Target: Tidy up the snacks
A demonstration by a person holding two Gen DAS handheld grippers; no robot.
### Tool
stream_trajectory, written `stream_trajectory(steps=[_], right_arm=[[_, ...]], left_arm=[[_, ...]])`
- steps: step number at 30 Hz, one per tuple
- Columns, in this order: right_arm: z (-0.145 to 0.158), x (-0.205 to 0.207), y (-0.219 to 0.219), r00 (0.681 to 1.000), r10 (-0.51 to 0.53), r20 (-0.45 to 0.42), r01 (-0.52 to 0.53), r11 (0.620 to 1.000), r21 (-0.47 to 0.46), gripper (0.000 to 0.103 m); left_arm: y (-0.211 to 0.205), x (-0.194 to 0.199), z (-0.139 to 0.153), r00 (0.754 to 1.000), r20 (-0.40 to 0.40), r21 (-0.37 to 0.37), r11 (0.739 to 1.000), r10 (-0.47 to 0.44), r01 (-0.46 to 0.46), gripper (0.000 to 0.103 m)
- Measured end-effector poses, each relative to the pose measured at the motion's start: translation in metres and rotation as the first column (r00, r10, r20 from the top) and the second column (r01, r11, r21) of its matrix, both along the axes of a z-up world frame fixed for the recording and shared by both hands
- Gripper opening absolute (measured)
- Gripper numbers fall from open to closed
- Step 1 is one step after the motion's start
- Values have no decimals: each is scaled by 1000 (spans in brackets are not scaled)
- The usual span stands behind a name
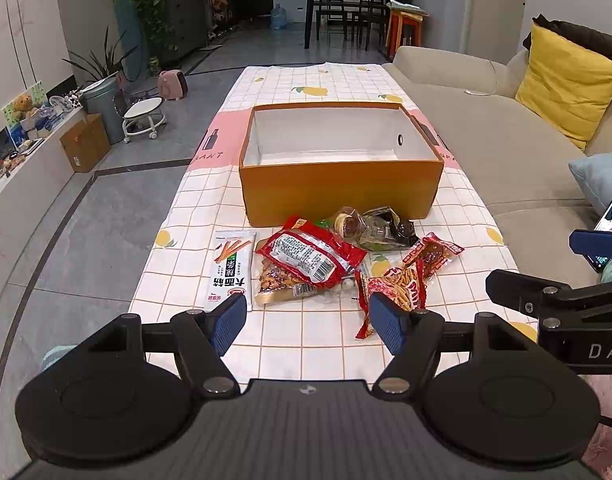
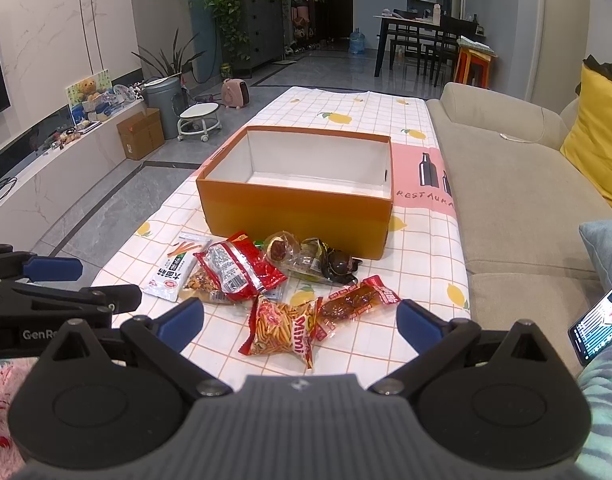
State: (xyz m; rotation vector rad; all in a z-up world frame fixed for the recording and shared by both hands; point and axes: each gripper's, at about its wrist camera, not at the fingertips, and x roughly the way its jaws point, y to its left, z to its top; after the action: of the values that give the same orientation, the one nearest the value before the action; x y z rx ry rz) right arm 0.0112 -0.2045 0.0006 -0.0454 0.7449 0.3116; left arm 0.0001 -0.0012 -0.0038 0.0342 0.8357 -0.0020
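A long low table covered by a white gridded cloth printed with lemons [image 1: 306, 344] runs away from the viewer, with a grey tiled floor on its left and a beige fabric sofa [image 2: 514, 200] on its right. On the near part of the cloth lies a loose cluster of snacks. Farthest left is a flat white packet with orange stick pictures and green lettering [image 1: 230, 268]. Just beside it, a glossy red bag with a white printed label [image 1: 312, 258] rests on top of a clear pouch of mixed nuts [image 1: 277, 286]. Next comes a red and yellow bag of thin crisp sticks [image 2: 283, 330], and behind it a heap of clear wrappers holding dark round pieces [image 2: 318, 262]. Farthest right is a small red packet of brown glazed meat [image 2: 356, 300]. Behind the cluster stands an open orange cardboard box with a white inside [image 1: 342, 196], nothing visible in it. The left gripper [image 1: 308, 320] hovers near the table edge, jaws spread wide, gripping nothing. The right gripper [image 2: 299, 320] hovers over the crisp sticks, jaws likewise spread apart and released.
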Motion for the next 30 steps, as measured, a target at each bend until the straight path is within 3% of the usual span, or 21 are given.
stream_trajectory(steps=[30], right_arm=[[-2, -3, -1, 1000, 2, -7, -2, 1000, 1, 99]], left_arm=[[0, 0, 0, 1000, -1, 3, 1000, -1, 1, 82]])
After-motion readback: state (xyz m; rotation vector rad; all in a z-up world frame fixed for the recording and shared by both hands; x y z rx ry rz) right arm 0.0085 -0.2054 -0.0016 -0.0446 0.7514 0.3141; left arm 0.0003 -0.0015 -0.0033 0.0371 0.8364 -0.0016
